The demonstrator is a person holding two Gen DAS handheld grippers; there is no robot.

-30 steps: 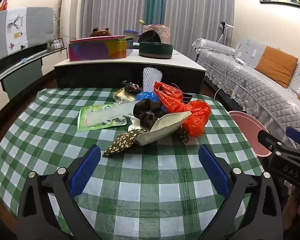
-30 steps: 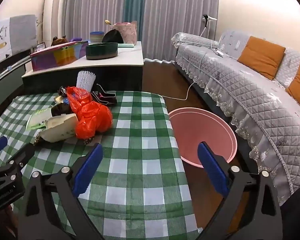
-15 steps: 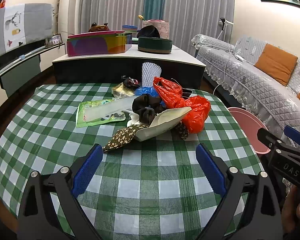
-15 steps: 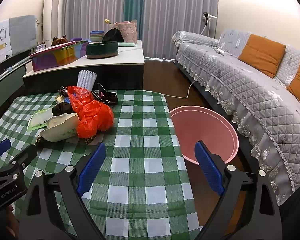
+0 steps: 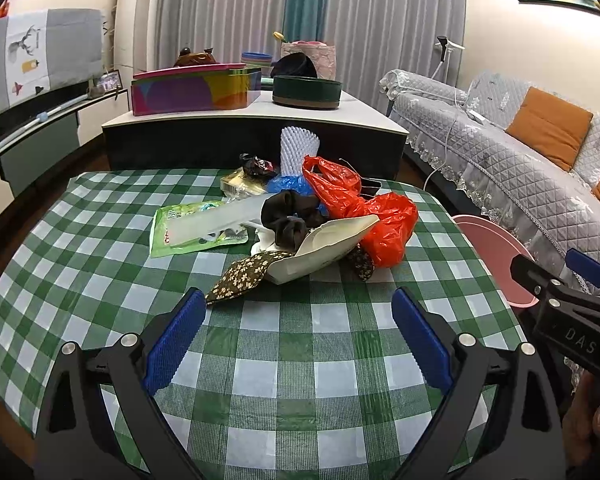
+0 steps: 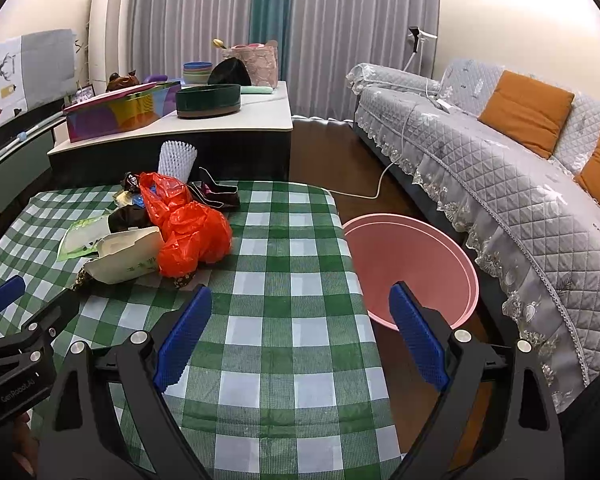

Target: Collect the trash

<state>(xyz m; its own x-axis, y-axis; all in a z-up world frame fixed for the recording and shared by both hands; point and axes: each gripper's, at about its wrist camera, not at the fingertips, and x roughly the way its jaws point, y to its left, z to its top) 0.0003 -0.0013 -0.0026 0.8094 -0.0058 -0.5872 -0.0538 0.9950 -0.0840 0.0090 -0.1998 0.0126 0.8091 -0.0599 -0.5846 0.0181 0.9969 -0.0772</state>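
Observation:
A heap of trash lies on the green checked table (image 5: 300, 360): a red plastic bag (image 5: 384, 220), a white paper bag (image 5: 320, 248), a green wrapper (image 5: 188, 228), a flowered cloth (image 5: 244, 276), dark cloth (image 5: 288, 220) and a white foam net (image 5: 298, 152). The red bag (image 6: 192, 236) and white paper bag (image 6: 124, 256) also show in the right wrist view. My left gripper (image 5: 298, 340) is open and empty, short of the heap. My right gripper (image 6: 300, 336) is open and empty over the table's right edge. A pink basin (image 6: 412, 264) stands on the floor to the right.
A low white-topped cabinet (image 5: 256, 116) with a colourful box (image 5: 196, 88) and a dark round tin (image 5: 306, 90) stands behind the table. A grey quilted sofa (image 6: 500, 168) with orange cushions runs along the right. A white cable (image 6: 364, 194) lies on the floor.
Both grippers have drawn back and risen slightly; the heap looks a little farther off. Both stay open. Nothing on the table has moved.

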